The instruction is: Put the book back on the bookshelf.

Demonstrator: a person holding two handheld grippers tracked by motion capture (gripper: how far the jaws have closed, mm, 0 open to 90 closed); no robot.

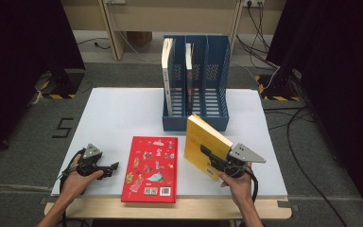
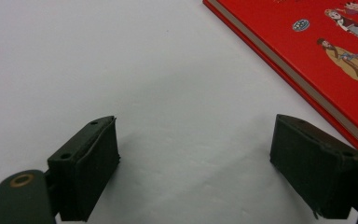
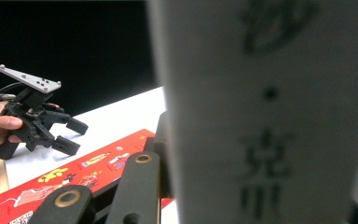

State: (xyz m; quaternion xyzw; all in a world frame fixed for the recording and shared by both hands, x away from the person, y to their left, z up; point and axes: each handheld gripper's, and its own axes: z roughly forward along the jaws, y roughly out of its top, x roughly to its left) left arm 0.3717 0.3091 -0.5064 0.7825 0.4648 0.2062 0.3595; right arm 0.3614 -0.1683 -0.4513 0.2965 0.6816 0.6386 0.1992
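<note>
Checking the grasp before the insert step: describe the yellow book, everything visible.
The yellow book is a paperback-looking volume with a plain yellow cover, a pale page edge along its upper side and a small dark label near its lower corner. It is lifted and tilted, in front of the blue file rack and right of the flat red book. The right gripper is shut on its lower right part. In the right gripper view its pale spine shows blurred dark characters.
</note>
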